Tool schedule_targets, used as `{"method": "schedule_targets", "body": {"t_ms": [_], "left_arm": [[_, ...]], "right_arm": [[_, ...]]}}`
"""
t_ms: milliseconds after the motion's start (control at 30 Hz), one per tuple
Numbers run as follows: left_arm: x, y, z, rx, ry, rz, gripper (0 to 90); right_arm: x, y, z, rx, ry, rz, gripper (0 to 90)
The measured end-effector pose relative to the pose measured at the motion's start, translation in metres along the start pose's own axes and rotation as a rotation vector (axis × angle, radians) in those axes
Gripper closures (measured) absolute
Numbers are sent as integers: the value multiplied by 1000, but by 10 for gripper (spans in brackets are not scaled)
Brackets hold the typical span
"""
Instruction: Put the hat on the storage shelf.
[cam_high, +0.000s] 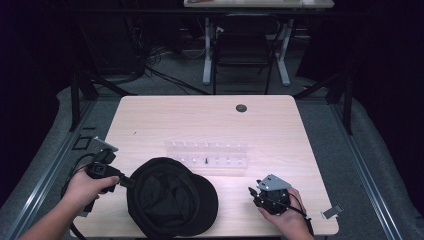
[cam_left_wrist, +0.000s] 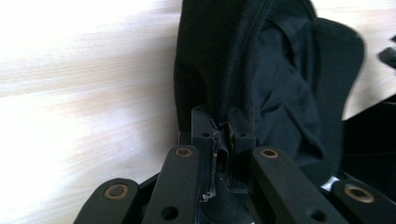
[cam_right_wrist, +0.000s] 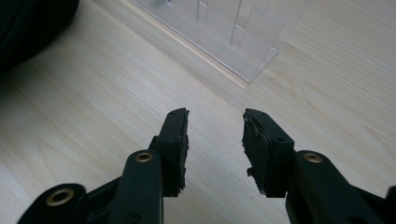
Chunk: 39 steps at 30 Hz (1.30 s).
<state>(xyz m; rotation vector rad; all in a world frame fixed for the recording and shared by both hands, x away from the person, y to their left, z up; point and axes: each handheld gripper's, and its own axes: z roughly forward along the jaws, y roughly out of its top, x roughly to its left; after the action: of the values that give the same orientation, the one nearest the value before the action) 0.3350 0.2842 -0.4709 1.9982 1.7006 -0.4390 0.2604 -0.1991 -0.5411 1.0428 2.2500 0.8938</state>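
Note:
A black cap (cam_high: 170, 197) lies upside down at the table's front left, its brim toward the right. My left gripper (cam_high: 131, 182) is shut on the cap's left rim; in the left gripper view the black fabric (cam_left_wrist: 224, 70) is pinched between the jaws at the left gripper (cam_left_wrist: 220, 128) tips. My right gripper (cam_high: 252, 192) rests near the front right of the table, jaws pointing left toward the cap. In the right gripper view the right gripper (cam_right_wrist: 215, 128) is open with bare wood between its pads, and the cap's edge (cam_right_wrist: 28, 23) shows at the upper left.
A clear plastic rack (cam_high: 207, 155) with small upright pegs lies across the table's middle, its corner (cam_right_wrist: 247, 42) just ahead of my right jaws. A round cable grommet (cam_high: 241, 108) sits near the far edge. A small grey tag (cam_high: 331, 212) hangs off the front right corner.

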Motion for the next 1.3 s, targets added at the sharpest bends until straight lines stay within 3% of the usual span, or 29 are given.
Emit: {"method": "schedule_targets", "body": {"t_ms": [133, 167, 300, 367, 900, 1300], "left_arm": [[-2, 0, -4, 7, -34, -9, 849], [-3, 0, -6, 3, -65, -25, 849], [-5, 1, -10, -8, -106, -45, 850], [-6, 1, -12, 0, -121, -37, 850], [-24, 3, -22, -15, -171, -32, 850], [-40, 7, -38, -48, -253, -17, 850]], "right_arm": [[0, 0, 0, -2, 0, -1, 602], [0, 0, 0, -1, 0, -2, 602], [0, 0, 0, -2, -1, -1, 602], [0, 0, 0, -3, -1, 0, 602], [-1, 0, 0, -6, 0, 5, 601], [-1, -1, 0, -5, 3, 10, 601]]}}
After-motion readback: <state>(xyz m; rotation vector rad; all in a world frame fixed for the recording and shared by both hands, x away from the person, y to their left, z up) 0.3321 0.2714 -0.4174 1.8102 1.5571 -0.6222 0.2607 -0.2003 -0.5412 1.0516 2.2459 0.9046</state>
